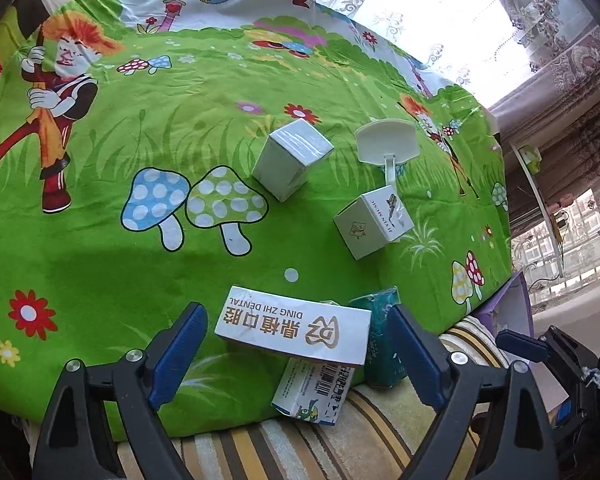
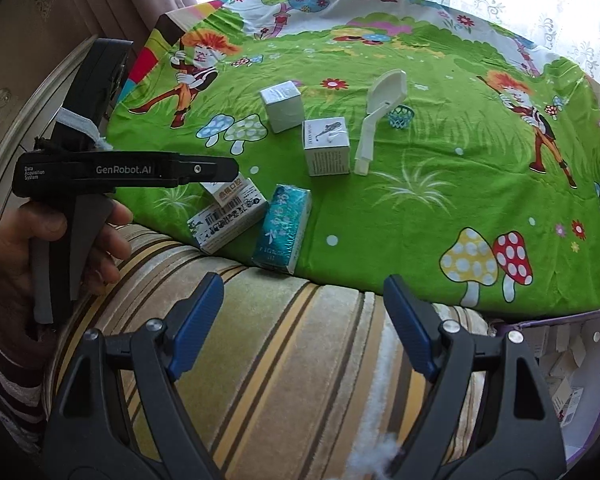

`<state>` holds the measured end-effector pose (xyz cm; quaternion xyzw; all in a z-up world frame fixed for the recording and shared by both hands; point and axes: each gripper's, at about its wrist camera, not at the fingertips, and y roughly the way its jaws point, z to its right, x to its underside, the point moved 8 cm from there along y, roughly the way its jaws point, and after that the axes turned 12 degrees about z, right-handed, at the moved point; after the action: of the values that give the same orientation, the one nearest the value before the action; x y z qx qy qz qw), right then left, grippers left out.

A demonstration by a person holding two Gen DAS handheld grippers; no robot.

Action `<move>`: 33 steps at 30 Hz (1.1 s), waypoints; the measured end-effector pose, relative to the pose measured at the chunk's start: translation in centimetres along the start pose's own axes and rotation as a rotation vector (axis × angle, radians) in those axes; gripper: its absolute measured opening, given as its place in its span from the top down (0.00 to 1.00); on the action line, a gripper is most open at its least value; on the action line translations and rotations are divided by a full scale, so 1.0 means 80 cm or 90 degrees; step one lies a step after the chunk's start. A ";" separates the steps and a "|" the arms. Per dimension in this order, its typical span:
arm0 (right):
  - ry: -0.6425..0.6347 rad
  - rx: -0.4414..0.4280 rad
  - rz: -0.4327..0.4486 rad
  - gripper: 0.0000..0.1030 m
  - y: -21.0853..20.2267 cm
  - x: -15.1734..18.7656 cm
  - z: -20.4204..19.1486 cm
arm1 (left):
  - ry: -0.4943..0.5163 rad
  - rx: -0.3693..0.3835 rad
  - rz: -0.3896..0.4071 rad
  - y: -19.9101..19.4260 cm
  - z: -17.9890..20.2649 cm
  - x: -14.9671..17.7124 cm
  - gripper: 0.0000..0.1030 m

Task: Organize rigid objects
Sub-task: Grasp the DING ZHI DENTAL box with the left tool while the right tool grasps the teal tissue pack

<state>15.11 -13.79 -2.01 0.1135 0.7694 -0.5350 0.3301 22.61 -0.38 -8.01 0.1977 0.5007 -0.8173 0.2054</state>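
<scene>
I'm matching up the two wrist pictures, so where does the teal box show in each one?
Left wrist: the teal box sits low, right of centre, just inside the left hand-held gripper's right finger, partly behind the white dental box.
Right wrist: left of centre, at the green cloth's near edge.
Shared landmark: the barcode box, lying to its left in both.

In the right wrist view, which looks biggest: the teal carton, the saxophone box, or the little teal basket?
1. Teal carton, though it lies nearest the camera.
2. Saxophone box, fairly close behind it in apparent size.
3. Little teal basket, clearly smallest.
</scene>
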 end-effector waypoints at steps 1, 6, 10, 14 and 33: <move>0.005 -0.004 -0.005 0.18 0.006 -0.002 -0.003 | 0.002 0.009 -0.001 0.001 0.001 0.000 0.08; 0.012 -0.007 -0.042 0.18 0.040 0.000 -0.015 | 0.003 0.032 -0.020 0.012 0.001 0.009 0.04; -0.003 0.012 -0.054 0.18 0.057 0.002 -0.019 | -0.004 0.034 -0.028 0.020 -0.003 0.014 0.05; 0.004 0.023 -0.056 0.18 0.068 -0.001 -0.015 | 0.014 0.034 -0.026 0.021 -0.001 0.013 0.07; 0.019 0.014 -0.038 0.63 0.089 0.001 -0.014 | -0.031 0.053 0.095 -0.023 -0.011 0.010 0.18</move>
<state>18.36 -9.95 -7.14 0.1017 0.7714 -0.5511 0.3015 21.04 1.04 -7.48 0.2230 0.4452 -0.8242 0.2697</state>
